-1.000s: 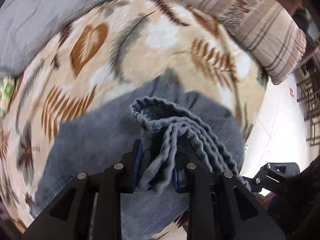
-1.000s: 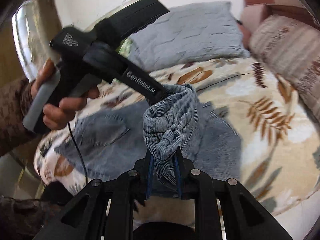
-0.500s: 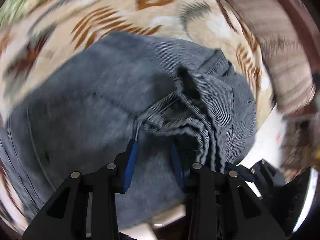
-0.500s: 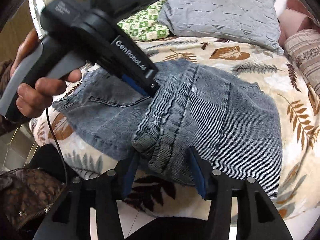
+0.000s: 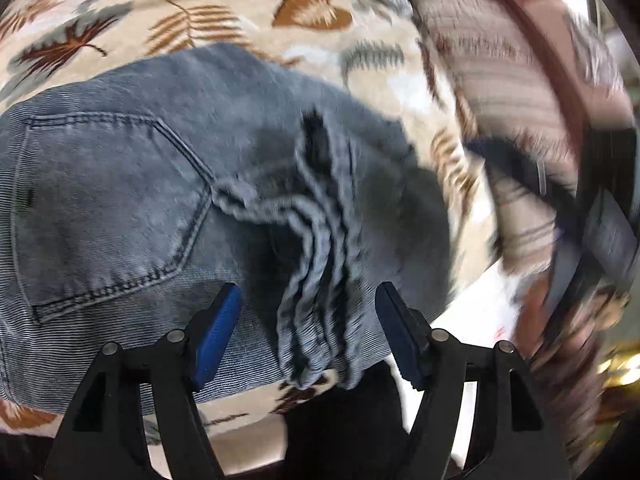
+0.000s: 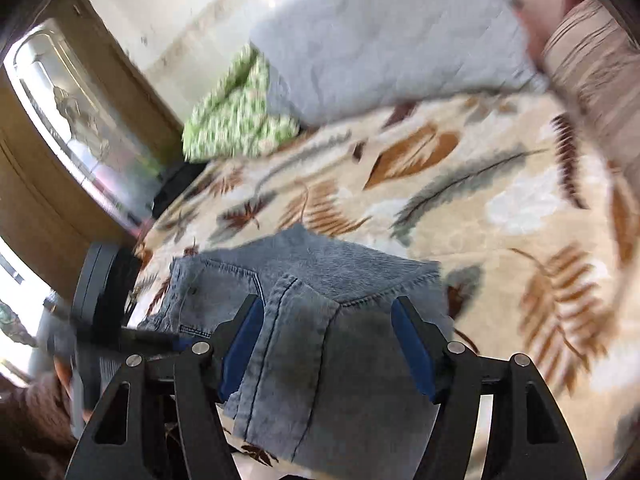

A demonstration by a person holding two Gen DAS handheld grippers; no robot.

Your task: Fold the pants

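Now both grippers gape, left gripper [image 5: 308, 312] and right gripper [image 6: 328, 336] holding nothing; the ribbed, faded denim jeans [image 5: 120, 200] lie folded on the fuzzy leaf-print blanket [image 6: 500, 208], hems bunched.

Left tool [image 5: 310, 320] and right tool [image 6: 328, 340] both wide apart at the fingers, gripping nothing.

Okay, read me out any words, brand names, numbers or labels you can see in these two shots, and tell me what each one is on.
No text can be read in either view.
The other gripper's body, at the left edge of the right wrist view, is too blurred to show any marking.
The jeans, the leaf-print blanket and the pillows show patterns and stitching only, no lettering.
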